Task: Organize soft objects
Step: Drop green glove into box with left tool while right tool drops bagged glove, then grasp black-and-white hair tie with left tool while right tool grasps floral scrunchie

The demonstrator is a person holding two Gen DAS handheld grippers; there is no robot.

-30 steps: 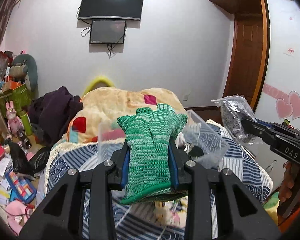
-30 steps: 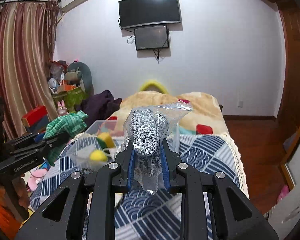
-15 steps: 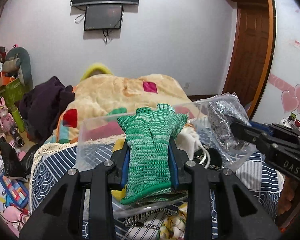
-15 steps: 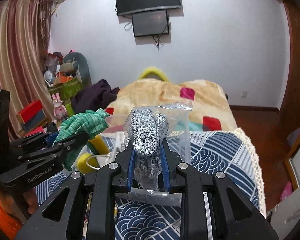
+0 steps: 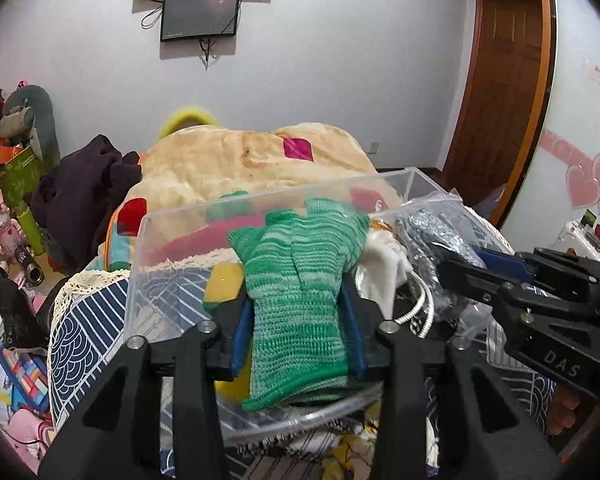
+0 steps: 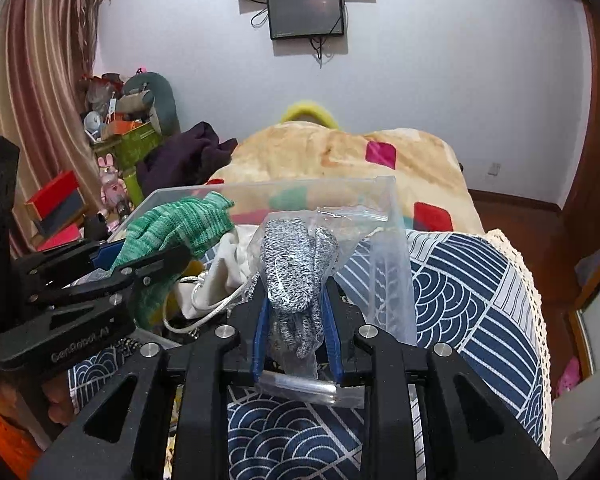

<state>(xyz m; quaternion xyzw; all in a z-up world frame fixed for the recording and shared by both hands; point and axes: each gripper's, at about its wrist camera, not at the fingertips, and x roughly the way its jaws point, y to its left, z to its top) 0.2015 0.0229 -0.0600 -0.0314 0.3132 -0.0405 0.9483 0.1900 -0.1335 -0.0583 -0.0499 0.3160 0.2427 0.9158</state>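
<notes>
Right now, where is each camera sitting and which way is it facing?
Left wrist: on the left gripper, facing along its fingers over the clear bin toward the TV wall; its jaws clamp the green glove, and the right gripper enters from the right.
Right wrist: on the right gripper, facing the same wall; it clamps the bagged grey glove, and the left gripper shows at left.
Shared: bin, both gloves, beige blanket.

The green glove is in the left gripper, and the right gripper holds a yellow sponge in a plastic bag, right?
Not quite. The right gripper holds a bagged grey speckled glove, not a yellow sponge; the right wrist view shows it. The green glove is indeed in the left gripper.
</notes>
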